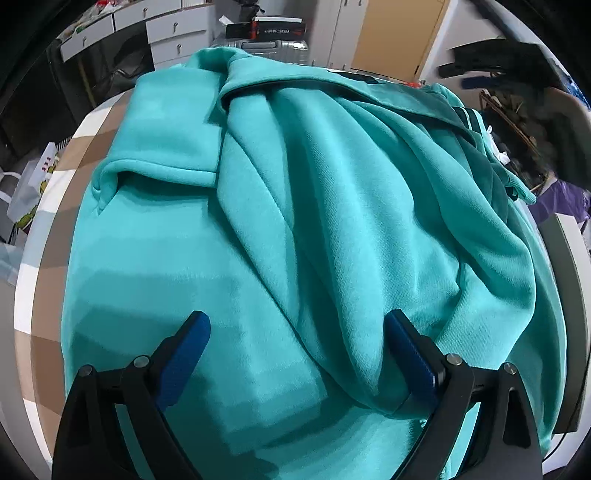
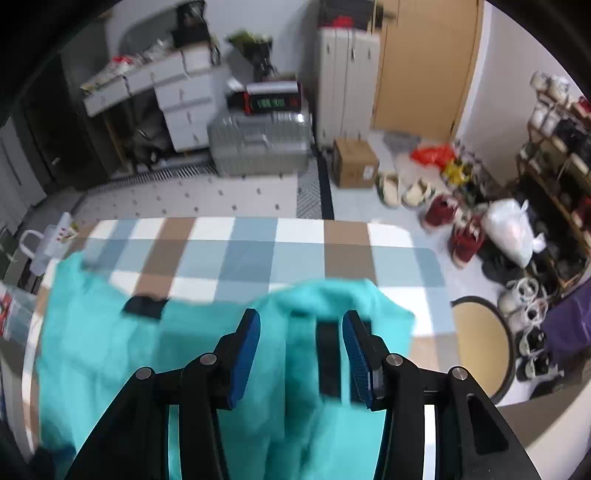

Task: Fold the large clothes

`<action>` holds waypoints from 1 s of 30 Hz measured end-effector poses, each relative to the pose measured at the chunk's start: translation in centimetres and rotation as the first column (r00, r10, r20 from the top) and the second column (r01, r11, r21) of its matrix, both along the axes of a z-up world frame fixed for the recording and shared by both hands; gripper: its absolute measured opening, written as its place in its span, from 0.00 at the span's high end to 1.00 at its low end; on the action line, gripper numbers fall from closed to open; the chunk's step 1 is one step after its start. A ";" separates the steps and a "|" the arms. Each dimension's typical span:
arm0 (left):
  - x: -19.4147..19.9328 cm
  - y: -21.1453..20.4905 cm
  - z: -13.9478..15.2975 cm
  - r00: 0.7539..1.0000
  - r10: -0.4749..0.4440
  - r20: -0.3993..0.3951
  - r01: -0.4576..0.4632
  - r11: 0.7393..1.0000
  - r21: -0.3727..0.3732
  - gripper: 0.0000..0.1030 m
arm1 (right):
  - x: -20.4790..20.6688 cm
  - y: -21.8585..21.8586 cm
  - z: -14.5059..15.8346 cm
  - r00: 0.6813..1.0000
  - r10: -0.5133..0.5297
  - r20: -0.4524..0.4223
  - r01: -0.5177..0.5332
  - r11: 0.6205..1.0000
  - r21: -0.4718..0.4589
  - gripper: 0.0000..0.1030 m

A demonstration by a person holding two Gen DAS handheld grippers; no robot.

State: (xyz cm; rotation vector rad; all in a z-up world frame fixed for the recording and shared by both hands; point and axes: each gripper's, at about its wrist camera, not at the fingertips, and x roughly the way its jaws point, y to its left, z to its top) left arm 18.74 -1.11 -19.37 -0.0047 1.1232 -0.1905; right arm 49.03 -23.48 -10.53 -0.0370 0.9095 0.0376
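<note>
Turquoise fleece sweatshirt with dark stripes (image 1: pixel 314 221) — heaped in rumpled folds on checked blue-brown-white tablecloth (image 2: pixel 236 251), awaiting flattening; left gripper (image 1: pixel 297 350) and right gripper (image 2: pixel 301 350) hover above — jaws apart, gripping nothing.

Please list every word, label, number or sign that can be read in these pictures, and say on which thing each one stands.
None can be read.
Black and red box on the suitcase: pale print, too blurred.
Cardboard box: white label, too small.
White bag beside the table: red marks, unreadable.
</note>
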 end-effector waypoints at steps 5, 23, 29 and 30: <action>-0.1 0.2 0.0 1.000 -0.022 -0.002 0.022 1.000 -0.014 0.09 | 1.9 0.3 -6.8 0.979 -0.009 -0.204 -0.011 0.995 -0.099 0.58; -2.5 8.6 3.8 0.985 0.163 0.051 -0.158 0.982 -0.101 0.09 | -2.8 17.8 0.7 0.960 0.281 0.023 -0.280 0.946 0.164 0.45; -1.7 11.7 3.2 0.957 0.291 0.009 -0.284 0.940 -0.187 0.09 | 1.0 24.6 -6.1 0.950 0.227 -0.216 -0.235 0.972 -0.013 0.47; -1.6 11.7 3.4 0.957 0.289 0.020 -0.282 0.943 -0.176 0.09 | -0.2 25.6 -6.8 0.948 0.264 -0.177 -0.286 0.952 -0.113 0.47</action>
